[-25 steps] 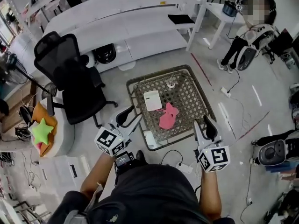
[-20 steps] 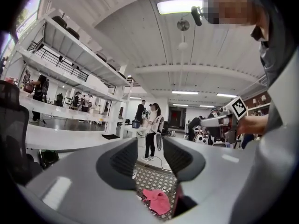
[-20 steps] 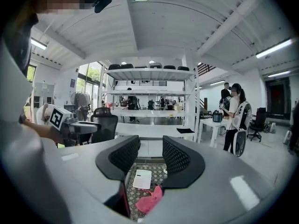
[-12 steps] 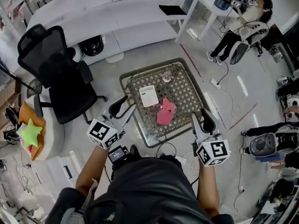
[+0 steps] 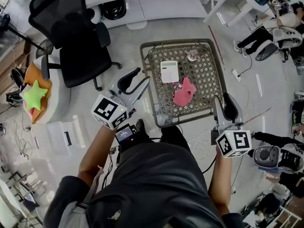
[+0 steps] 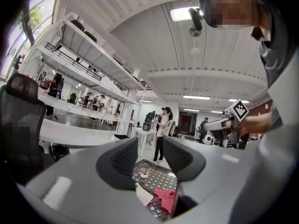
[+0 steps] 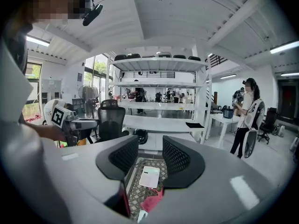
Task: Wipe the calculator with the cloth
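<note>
A white calculator (image 5: 169, 71) lies flat on a low table with a patterned top (image 5: 207, 78). A crumpled pink cloth (image 5: 184, 92) sits just beside it, nearer to me. My left gripper (image 5: 135, 83) hangs open off the table's left edge, holding nothing. My right gripper (image 5: 223, 103) is open and empty past the table's near right corner. Between the left gripper's (image 6: 150, 155) jaws I see the calculator (image 6: 143, 194) and cloth (image 6: 165, 197) far below. The right gripper (image 7: 150, 157) also frames the calculator (image 7: 149, 176) and cloth (image 7: 152, 200).
A small pinkish object (image 5: 192, 56) lies at the table's far edge. A black office chair (image 5: 71, 37) stands to the left, with a round white stand bearing a green star cushion (image 5: 35, 96) beyond it. Cables run over the floor by my feet. A seated person (image 5: 273, 30) is at the far right.
The head view has swung, so the table now sits higher in the picture between the grippers. Calculator and cloth kept their places on the table. Both grippers stay open.
</note>
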{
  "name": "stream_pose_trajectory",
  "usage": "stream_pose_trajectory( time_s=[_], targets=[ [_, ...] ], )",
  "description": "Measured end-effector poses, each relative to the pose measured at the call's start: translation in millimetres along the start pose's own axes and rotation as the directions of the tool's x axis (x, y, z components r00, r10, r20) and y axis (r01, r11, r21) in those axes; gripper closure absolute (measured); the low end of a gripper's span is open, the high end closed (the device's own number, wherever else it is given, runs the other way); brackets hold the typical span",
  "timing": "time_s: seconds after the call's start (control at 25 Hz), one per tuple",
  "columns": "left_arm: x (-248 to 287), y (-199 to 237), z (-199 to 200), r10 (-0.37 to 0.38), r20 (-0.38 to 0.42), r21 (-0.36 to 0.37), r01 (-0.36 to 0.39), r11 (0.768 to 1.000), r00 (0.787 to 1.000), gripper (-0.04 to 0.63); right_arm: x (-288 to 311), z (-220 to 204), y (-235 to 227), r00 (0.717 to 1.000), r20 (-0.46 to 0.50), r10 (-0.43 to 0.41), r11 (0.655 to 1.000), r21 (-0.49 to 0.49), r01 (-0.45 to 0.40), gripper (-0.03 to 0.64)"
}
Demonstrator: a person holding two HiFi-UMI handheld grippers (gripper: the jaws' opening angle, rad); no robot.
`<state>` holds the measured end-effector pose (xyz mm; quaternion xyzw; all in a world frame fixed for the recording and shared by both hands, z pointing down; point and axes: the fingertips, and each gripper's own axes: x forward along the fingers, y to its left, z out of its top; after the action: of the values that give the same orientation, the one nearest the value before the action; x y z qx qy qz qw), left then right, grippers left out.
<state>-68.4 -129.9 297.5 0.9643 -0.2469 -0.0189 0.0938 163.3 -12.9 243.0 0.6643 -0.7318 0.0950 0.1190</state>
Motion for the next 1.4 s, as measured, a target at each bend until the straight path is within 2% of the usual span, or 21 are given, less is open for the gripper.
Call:
stream_pose_trajectory(
  time_s=[0.32,0.56,0.88,1.12,1.28,1.4],
  targets=[
    [-2,14,-4,0.146,-0.002,0.0,-0.146,0.989,0.989,0.405,57,-17,-8,0.987,-0.029,0.159,0.987,-0.007,-0.159,0.471],
    [-3,10,-15,0.229,-0.059,0.011,-0.229,0.973,0.972,0.405,92,-49,-25,0.967,-0.08,0.241,0.97,0.027,-0.24,0.471],
    [10,16,-75,0.3,-0.173,-0.017,-0.308,0.951,0.938,0.405,147,-133,-57,0.93,-0.219,0.294,0.956,0.071,-0.286,0.471],
    [26,24,-122,0.314,-0.23,-0.051,-0.333,0.941,0.921,0.405,186,-218,-61,0.871,-0.357,0.336,0.942,0.115,-0.316,0.471],
    [33,30,-156,0.325,-0.255,-0.084,-0.356,0.931,0.911,0.405,199,-287,-55,0.804,-0.474,0.357,0.933,0.148,-0.328,0.471],
    [37,33,-181,0.33,-0.27,-0.098,-0.367,0.925,0.905,0.405,201,-336,-55,0.754,-0.56,0.344,0.937,0.152,-0.314,0.469]
  ],
)
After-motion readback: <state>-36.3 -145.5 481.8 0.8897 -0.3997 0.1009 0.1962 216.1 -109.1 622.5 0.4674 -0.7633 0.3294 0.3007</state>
